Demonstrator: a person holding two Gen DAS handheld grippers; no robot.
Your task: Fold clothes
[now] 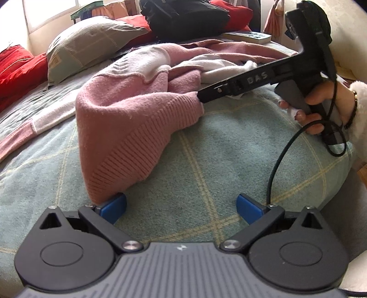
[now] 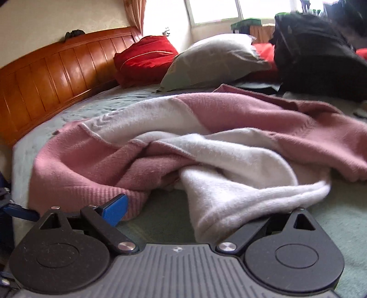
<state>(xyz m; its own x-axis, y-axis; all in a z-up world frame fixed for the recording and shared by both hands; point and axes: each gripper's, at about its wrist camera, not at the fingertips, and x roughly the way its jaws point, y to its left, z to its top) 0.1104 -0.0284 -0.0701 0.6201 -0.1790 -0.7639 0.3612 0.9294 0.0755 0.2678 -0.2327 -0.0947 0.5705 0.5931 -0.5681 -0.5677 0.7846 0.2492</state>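
A pink and white knit sweater (image 1: 128, 114) lies crumpled on the green checked bedcover (image 1: 218, 160). My left gripper (image 1: 181, 206) is open, and its left pad (image 1: 114, 206) touches the sweater's ribbed pink hem corner; bare bedcover lies between the pads. The right gripper (image 1: 200, 96), held by a hand (image 1: 321, 107), has its tip at the hem further along. In the right wrist view the right gripper (image 2: 183, 213) is open. Its left pad (image 2: 114, 209) sits against the pink ribbed edge (image 2: 128, 199), and a white fold (image 2: 229, 206) drapes over and hides its right finger.
A grey-green pillow (image 1: 91, 45), red cushions (image 1: 20, 66), a black bag (image 1: 183, 16) and a book (image 1: 250, 36) lie at the far side of the bed. A wooden headboard (image 2: 45, 75) runs along the left. A black cable (image 1: 277, 155) hangs from the right gripper.
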